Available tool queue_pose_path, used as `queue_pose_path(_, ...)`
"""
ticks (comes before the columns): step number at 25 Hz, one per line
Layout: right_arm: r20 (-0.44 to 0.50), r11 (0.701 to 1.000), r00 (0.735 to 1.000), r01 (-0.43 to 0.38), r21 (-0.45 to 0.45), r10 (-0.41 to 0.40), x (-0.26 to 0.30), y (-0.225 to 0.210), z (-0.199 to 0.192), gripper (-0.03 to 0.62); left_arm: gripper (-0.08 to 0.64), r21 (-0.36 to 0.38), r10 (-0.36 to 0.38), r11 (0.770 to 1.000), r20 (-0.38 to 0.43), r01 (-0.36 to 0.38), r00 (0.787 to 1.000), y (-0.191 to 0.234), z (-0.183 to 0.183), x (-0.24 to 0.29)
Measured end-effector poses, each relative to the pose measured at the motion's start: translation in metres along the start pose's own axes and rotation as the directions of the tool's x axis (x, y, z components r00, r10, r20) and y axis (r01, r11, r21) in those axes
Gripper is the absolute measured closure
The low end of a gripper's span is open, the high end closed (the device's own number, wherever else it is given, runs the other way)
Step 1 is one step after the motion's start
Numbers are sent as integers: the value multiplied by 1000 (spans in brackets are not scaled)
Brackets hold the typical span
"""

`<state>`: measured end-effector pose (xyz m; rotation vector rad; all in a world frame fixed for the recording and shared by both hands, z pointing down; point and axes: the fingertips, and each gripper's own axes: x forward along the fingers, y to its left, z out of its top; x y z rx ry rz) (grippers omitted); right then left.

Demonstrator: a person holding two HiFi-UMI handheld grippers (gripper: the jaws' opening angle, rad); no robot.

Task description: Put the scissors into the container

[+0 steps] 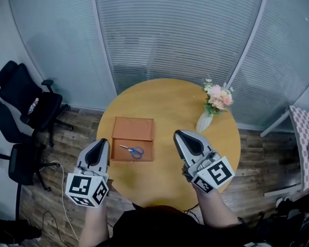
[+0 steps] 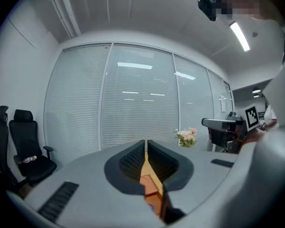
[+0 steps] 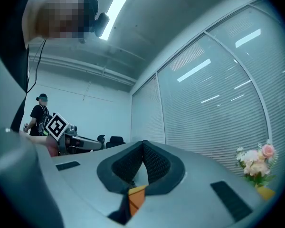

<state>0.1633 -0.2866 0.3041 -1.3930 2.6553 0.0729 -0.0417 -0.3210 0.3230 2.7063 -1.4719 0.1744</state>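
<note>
The blue-handled scissors (image 1: 133, 150) lie inside the open brown container (image 1: 144, 156) on the round wooden table (image 1: 165, 99), below its flat brown lid part (image 1: 133, 128). My left gripper (image 1: 104, 141) hangs over the table's near left edge, just left of the container, its jaws closed together on nothing. My right gripper (image 1: 181, 134) is held right of the container, also shut and empty. In the left gripper view the shut gripper (image 2: 146, 142) shows the container (image 2: 149, 184) through the slit below the tips. The right gripper (image 3: 143, 143) points over the table, away from the container.
A white vase (image 1: 204, 122) of pink flowers (image 1: 218, 98) stands on the table's right side. Black office chairs (image 1: 26, 102) stand on the floor at the left, a checkered table (image 1: 305, 148) at the far right. Glass walls with blinds ring the room.
</note>
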Motion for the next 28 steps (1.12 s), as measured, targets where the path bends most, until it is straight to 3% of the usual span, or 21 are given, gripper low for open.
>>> queue_pose_path(13, -19, 998, 999, 45, -37, -45, 1, -15, 3, 557, 532, -17, -27, 999, -20, 27, 999, 5, -9, 8)
queue_pose_path(28, -38, 1000, 999, 9, -23, -10, 20, 12, -6, 557, 532, -14, -33, 999, -5, 33, 999, 17, -5, 1)
